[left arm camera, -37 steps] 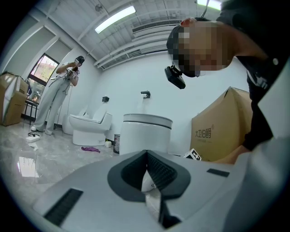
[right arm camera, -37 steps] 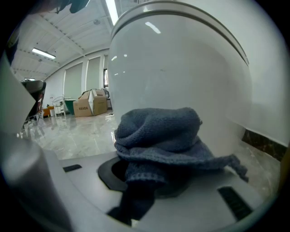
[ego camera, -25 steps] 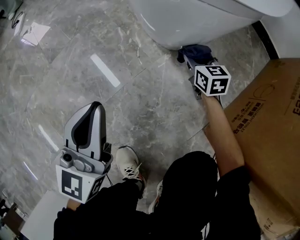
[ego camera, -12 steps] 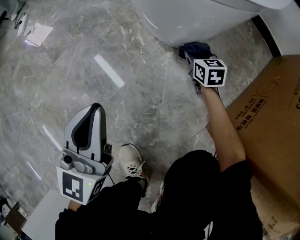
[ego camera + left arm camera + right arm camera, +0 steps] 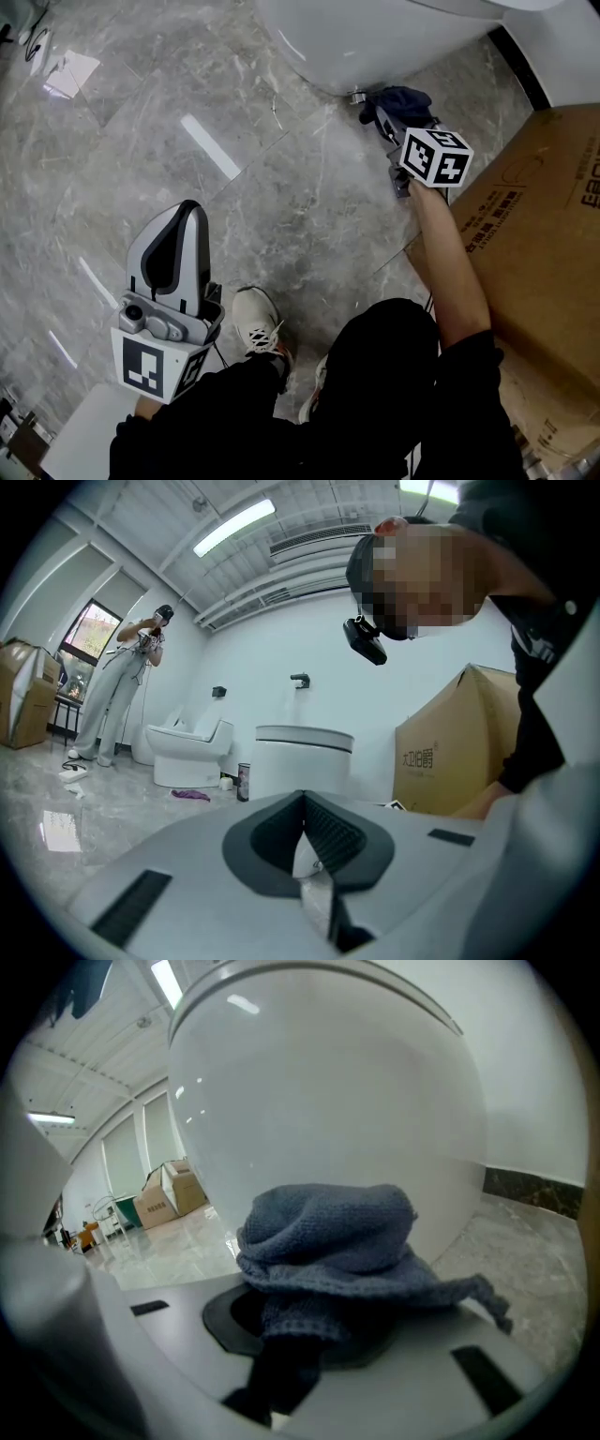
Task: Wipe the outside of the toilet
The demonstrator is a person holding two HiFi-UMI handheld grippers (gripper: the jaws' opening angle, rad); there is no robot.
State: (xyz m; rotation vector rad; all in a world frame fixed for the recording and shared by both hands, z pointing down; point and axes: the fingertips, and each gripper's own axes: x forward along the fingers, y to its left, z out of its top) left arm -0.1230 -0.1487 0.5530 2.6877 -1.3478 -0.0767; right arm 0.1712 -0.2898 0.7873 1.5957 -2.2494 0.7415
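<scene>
Head view: since half a second ago the right gripper point(image 5: 385, 116) has slid a little to the right along the foot of the toilet point(image 5: 375, 42), and its marker cube is tilted more. The left gripper point(image 5: 188, 212) has stayed low at the left, above the grey marble floor point(image 5: 187, 103). A cardboard box point(image 5: 539, 216) stands close at the right of the arm. A white shoe point(image 5: 255, 323) is between the two grippers. The blue cloth point(image 5: 405, 97) touches the toilet's base.

Left gripper view: the jaws are together with nothing between them. Beyond them are white toilets, a brown box point(image 5: 441, 752) and a person point(image 5: 122, 691) standing far at the left.

Right gripper view: the jaws are closed on the bunched blue-grey cloth, which presses on the white, glossy and rounded wall of the toilet near the floor.
</scene>
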